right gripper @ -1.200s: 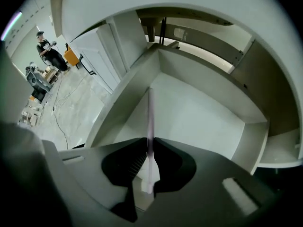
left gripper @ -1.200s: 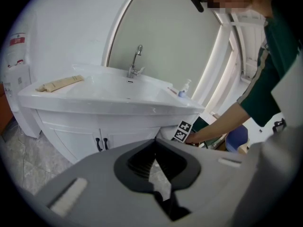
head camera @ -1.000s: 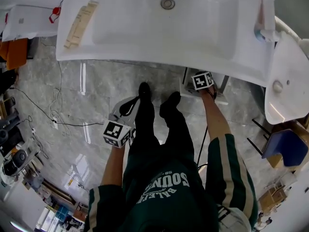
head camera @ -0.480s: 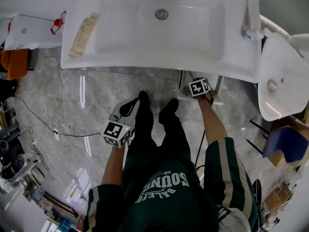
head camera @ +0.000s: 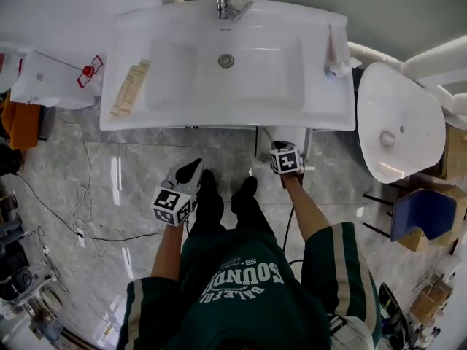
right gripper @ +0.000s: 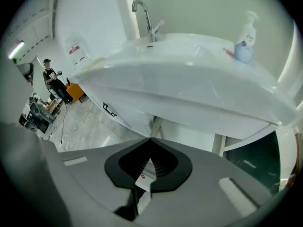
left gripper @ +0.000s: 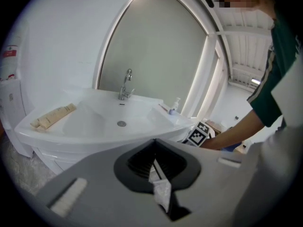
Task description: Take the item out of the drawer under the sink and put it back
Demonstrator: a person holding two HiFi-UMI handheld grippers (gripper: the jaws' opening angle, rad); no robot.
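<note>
1 sink (head camera: 219, 120) — soap bottle (right gripper: 244, 46) on rim

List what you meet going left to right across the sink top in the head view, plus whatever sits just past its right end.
beige slatted strip → drain → pump bottle → white oval fixture, past the right end. The faucet is left out: it lines up with the drain.

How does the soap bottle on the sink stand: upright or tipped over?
Upright. The soap bottle stands on its base on the sink rim, with its pump on top.
</note>
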